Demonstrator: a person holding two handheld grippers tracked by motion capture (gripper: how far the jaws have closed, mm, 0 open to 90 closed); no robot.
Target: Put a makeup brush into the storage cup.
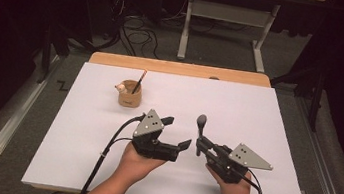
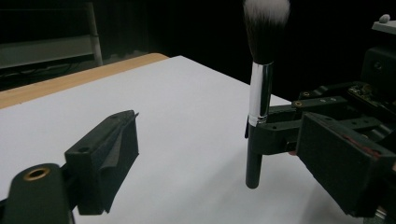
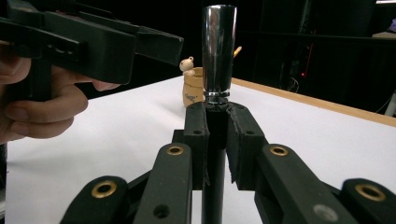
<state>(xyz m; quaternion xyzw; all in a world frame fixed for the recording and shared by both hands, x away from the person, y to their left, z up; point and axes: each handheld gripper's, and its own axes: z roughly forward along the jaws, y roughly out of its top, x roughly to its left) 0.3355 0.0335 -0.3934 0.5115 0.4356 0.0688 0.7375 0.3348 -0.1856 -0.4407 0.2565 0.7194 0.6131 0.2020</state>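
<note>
The makeup brush (image 1: 201,126) stands upright, bristles up, clamped by its black handle in the right hand-held gripper (image 1: 200,143), just right of the left hand-held gripper (image 1: 178,133), whose jaws gape empty, nearer the person than the wooden cup (image 1: 130,94) on the table (image 1: 258,118).

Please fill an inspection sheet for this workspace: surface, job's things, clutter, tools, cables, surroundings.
Surface: white board on a wooden table.
Job's things: brush held upright, bristles up; cup at far left holds a pencil and a small bear figure.
Clutter: nothing seen.
Tools: right tool shut on the brush handle; left tool open, beside the brush, not touching.
Cables: one trails from each tool; more lie on the floor.
Surroundings: dark room, grey stand behind the table.
</note>
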